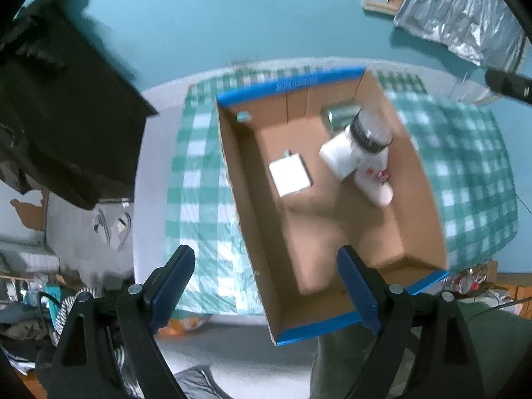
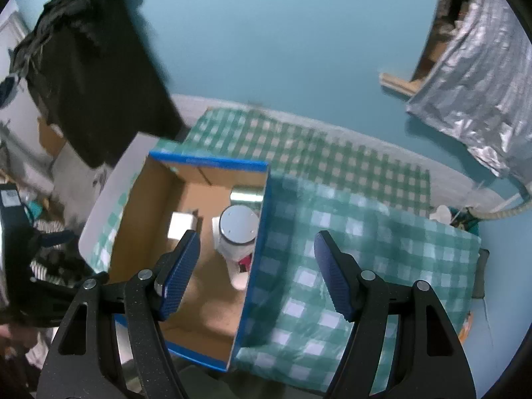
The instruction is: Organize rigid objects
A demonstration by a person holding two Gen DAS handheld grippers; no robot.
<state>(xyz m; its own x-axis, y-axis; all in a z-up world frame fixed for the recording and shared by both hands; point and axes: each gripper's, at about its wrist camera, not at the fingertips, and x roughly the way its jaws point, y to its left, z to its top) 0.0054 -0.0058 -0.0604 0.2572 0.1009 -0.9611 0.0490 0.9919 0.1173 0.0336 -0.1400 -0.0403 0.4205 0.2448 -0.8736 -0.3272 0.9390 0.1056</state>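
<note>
- Our left tongs (image 1: pixel 266 294) hang wide apart with nothing between them, above the near end of the cardboard box (image 1: pixel 247 219).
- Our right tongs (image 2: pixel 257 274) are just as wide and just as empty, straddling the box's right-hand wall (image 2: pixel 257 242), half over the box and half over the checked cloth (image 2: pixel 365 249).
- Ahead of both tongs, toward the box's far end, we count four things inside, though blur makes the count a judgement: one flat white block (image 1: pixel 290 174), one white bottle (image 1: pixel 372 176) lying with its long axis running toward the near wall, one jar with a dark ribbed collar (image 1: pixel 369 131), and one shiny metallic item (image 1: pixel 339 114) in the far corner.
- We judge the left tongs nearer to the white block and the right tongs nearer to the jar (image 2: pixel 238 224); nothing loose shows on the cloth, so the sorting looks nearly done.
</note>
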